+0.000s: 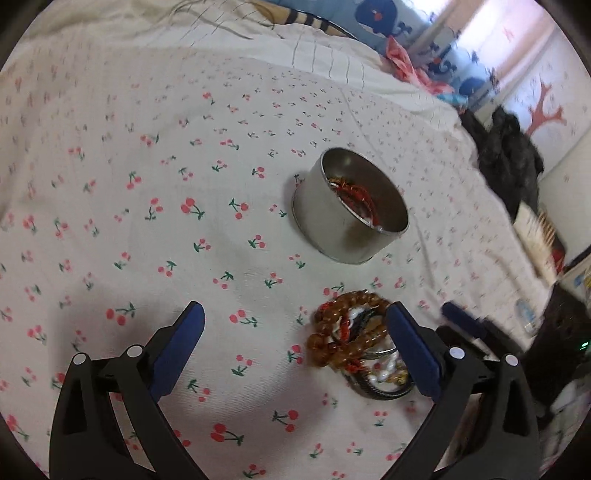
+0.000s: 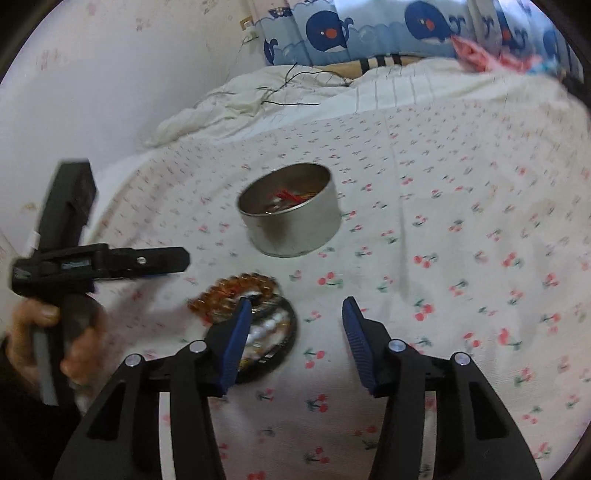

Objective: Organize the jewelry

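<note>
in the left wrist view the left claw (image 1: 295,332) fills the bottom of the frame, its two blue-padded fingers spread wide and released, nothing between them but cherry-print bedsheet (image 1: 147,221). just inside its right finger, lower right of centre, lies one tangled pile of jewelry (image 1: 351,339): amber beads, white beads, red thread and a dark bangle, too knotted to count apart. beyond it, right of centre, stands one round metal tin (image 1: 343,229), lidless, with red and gold pieces inside.

in the right wrist view the right claw (image 2: 293,321) sits at the bottom, jaws parted and grasping nothing, its left finger over the edge of the same pile. a hand (image 2: 55,339) at the lower left grips the other tool's handle. the tin is above centre. farther up, a rumpled white quilt (image 2: 258,96) and one whale-print cushion (image 2: 369,33) run along the top.
</note>
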Action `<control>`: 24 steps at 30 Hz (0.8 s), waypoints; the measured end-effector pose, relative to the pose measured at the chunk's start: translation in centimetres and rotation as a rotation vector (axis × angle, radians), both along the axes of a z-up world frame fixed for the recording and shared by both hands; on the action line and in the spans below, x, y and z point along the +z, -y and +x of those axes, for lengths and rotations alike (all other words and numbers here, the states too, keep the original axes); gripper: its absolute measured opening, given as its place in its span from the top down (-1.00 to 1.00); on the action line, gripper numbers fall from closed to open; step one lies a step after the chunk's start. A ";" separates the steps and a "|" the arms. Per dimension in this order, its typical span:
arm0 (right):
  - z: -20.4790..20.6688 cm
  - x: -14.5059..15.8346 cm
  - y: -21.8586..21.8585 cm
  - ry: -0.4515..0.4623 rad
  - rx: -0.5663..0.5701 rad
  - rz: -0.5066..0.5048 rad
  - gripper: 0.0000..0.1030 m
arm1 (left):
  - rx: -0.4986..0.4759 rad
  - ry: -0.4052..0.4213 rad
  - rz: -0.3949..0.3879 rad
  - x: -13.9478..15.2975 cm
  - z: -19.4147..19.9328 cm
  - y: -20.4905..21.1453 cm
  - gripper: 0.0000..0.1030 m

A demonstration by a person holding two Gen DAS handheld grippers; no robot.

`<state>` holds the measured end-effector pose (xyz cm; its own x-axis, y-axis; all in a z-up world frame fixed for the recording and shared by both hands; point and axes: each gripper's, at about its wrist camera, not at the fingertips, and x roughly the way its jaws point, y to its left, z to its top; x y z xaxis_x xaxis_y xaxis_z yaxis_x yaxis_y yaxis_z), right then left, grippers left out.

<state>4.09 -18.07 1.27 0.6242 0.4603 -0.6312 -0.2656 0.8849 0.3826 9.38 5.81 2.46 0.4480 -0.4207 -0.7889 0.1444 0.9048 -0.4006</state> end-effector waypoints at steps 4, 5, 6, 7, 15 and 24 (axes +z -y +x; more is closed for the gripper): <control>0.3 0.2 -0.2 -0.007 0.018 0.053 0.03 | 0.016 0.006 0.008 -0.1 0.0 0.1 -0.84; 0.5 0.2 -0.5 -0.005 0.027 0.048 0.03 | 0.009 0.014 0.025 0.0 -0.1 0.4 -0.84; 0.7 0.2 -1.0 -0.006 0.045 0.045 0.03 | 0.004 0.020 0.039 0.0 -0.1 0.5 -0.84; 0.9 0.2 -1.3 -0.010 0.059 0.049 0.03 | 0.003 0.026 0.054 0.1 -0.1 0.7 -0.84; 2.8 -0.6 -4.0 -0.066 0.129 0.001 0.08 | 0.011 0.032 0.063 0.2 0.3 0.4 -0.84; 2.9 -1.2 -1.1 -0.109 0.023 0.067 0.07 | -0.172 -0.036 0.032 -1.7 0.8 3.9 0.11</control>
<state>6.96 -17.01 0.09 0.5423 0.5175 -0.6619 -0.2395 0.8503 0.4687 10.21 1.86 0.73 0.3424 -0.4633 -0.8174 0.2843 0.8803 -0.3798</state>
